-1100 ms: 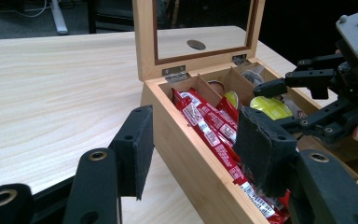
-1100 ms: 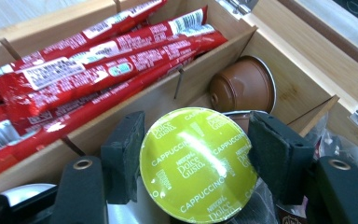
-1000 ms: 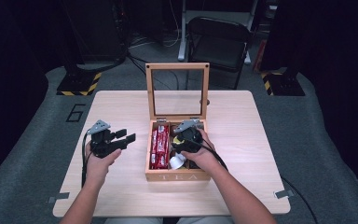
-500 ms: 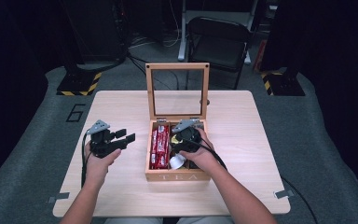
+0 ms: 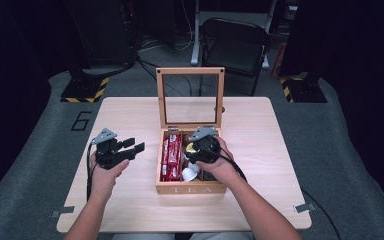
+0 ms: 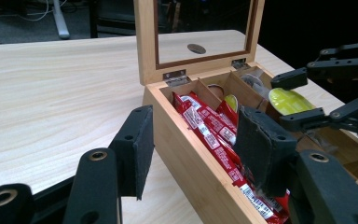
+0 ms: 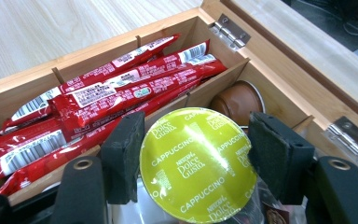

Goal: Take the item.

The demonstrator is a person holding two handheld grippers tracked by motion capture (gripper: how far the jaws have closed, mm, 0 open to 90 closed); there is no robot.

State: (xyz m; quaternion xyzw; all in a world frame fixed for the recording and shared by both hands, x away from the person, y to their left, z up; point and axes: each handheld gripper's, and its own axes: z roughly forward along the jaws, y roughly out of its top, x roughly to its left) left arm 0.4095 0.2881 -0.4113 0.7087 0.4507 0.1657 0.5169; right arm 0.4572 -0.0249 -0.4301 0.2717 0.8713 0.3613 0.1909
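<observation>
The green-lidded capsule (image 7: 198,164) sat between the pads of your right tongs (image 7: 200,163), gripped at both sides, just above the middle compartment of the wooden tea box (image 5: 190,189). A brown capsule (image 7: 238,102) lay below it in that compartment, nearer the hinges. Red sachets (image 7: 121,95) filled the box's long compartment beside it. The box lid (image 5: 190,98) stood upright. Left of the box, your left tongs (image 5: 130,148) hung released over the surface (image 5: 260,130), holding nothing.

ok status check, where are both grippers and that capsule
Right gripper shut on round green-lidded cappuccino capsule, over open wooden tea box. Left gripper open, empty, beside box. Nothing in the way.
</observation>
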